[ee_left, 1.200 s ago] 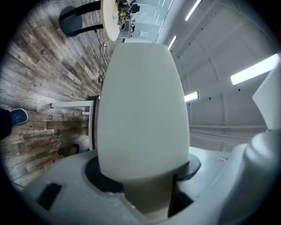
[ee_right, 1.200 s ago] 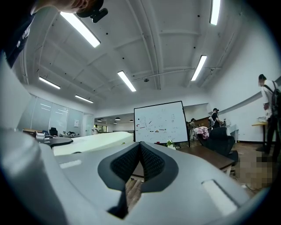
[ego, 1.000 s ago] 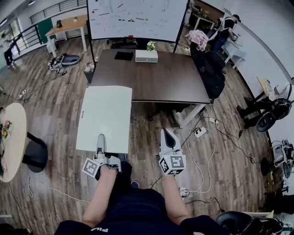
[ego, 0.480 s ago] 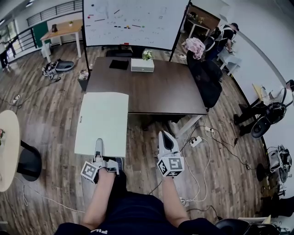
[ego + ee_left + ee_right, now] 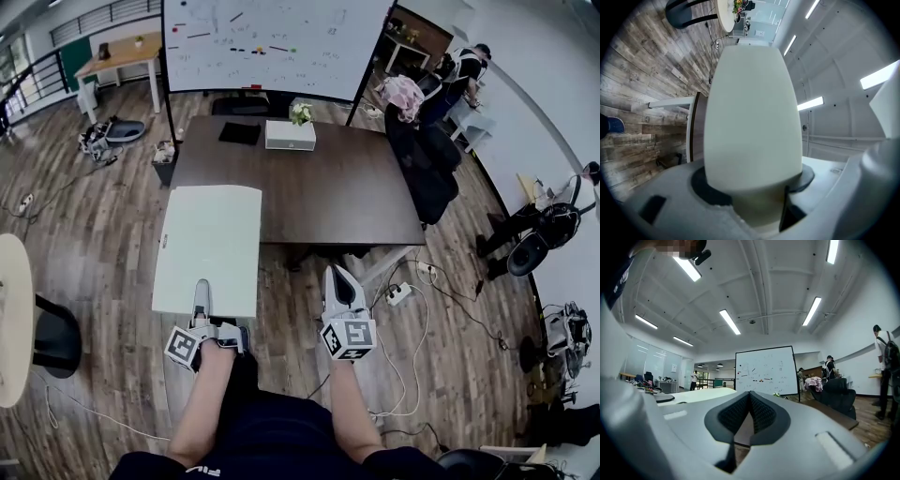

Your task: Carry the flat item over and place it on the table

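The flat item is a pale white board (image 5: 208,248), held level by its near edge in my left gripper (image 5: 201,292), which is shut on it. In the left gripper view the board (image 5: 752,108) fills the middle, running out from between the jaws of the left gripper (image 5: 754,199). Its far end overlaps the near left corner of the dark brown table (image 5: 328,187) in the head view. My right gripper (image 5: 339,281) hangs beside the board over the floor, shut and empty; its pads meet in the right gripper view (image 5: 750,413).
A white box (image 5: 290,136) and a black flat thing (image 5: 240,133) lie at the table's far end. A whiteboard (image 5: 272,42) stands behind. A black chair (image 5: 427,159) is on the right, cables and a power strip (image 5: 403,292) on the floor, a round table (image 5: 7,319) at left.
The table and room have slid slightly in the head view as I moved nearer. The board stays in the left gripper; the right gripper has kept its place.
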A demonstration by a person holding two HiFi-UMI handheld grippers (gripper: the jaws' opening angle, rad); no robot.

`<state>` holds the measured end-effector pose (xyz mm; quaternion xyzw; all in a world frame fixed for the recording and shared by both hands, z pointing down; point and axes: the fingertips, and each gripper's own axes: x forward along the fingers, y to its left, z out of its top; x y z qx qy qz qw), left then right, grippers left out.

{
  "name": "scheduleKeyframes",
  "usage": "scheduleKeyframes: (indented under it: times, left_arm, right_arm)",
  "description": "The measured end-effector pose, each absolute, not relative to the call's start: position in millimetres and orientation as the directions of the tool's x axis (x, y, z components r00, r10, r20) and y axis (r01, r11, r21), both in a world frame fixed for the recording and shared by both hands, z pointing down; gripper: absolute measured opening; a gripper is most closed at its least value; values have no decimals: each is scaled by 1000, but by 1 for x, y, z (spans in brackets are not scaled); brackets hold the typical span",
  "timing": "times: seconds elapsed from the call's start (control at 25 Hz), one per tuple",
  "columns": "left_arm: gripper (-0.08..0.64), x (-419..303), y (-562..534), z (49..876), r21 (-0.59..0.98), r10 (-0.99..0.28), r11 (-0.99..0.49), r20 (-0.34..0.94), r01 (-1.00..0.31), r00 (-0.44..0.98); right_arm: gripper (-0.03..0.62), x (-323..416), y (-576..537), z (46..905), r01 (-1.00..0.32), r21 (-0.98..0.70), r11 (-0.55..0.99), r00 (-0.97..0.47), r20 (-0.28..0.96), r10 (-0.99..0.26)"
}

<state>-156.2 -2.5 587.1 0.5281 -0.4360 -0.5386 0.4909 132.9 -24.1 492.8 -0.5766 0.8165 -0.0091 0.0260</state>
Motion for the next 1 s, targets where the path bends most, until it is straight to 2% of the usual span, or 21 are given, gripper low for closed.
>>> scheduleKeyframes:
  times: [1.0]
  left_arm:
    - [264, -210, -248, 572, 986, -982, -146, -154, 73, 113]
  right_arm:
    - [8, 78, -244, 476, -961, -21, 277, -277, -5, -961]
